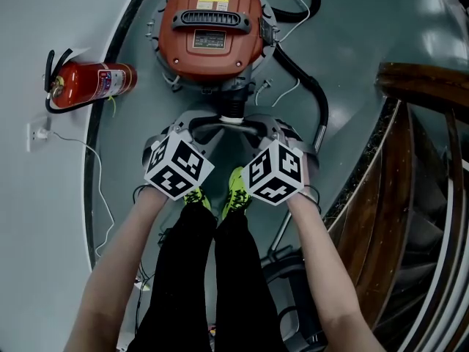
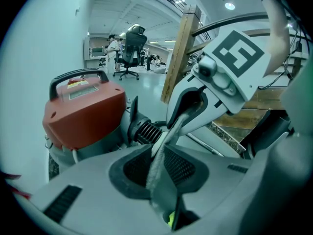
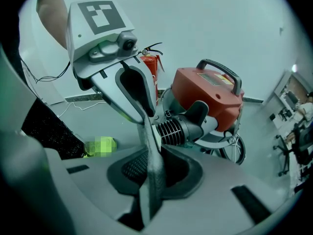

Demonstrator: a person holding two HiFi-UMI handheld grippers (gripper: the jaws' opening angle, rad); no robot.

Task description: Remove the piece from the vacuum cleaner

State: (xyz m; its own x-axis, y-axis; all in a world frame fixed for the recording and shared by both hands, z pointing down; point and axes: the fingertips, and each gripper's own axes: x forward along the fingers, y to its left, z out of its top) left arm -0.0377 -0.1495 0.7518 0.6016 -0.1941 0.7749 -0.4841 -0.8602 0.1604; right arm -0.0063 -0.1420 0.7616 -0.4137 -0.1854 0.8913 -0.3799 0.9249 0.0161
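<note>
Piece (image 2: 170, 127) sits pinched in nearly closed left gripper (image 2: 157, 173) and right gripper (image 3: 151, 173).

The red drum-shaped vacuum cleaner (image 1: 212, 31) runs off the head view's top edge. Near each lens, the jaws of the left gripper (image 3: 145, 124) and the right gripper (image 2: 176, 124) blur into one grey strip. What their tips meet beside the black ribbed hose collar (image 2: 146, 130) cannot be told. The people (image 2: 115, 45) at the floor's far end are too small to make out.
</note>
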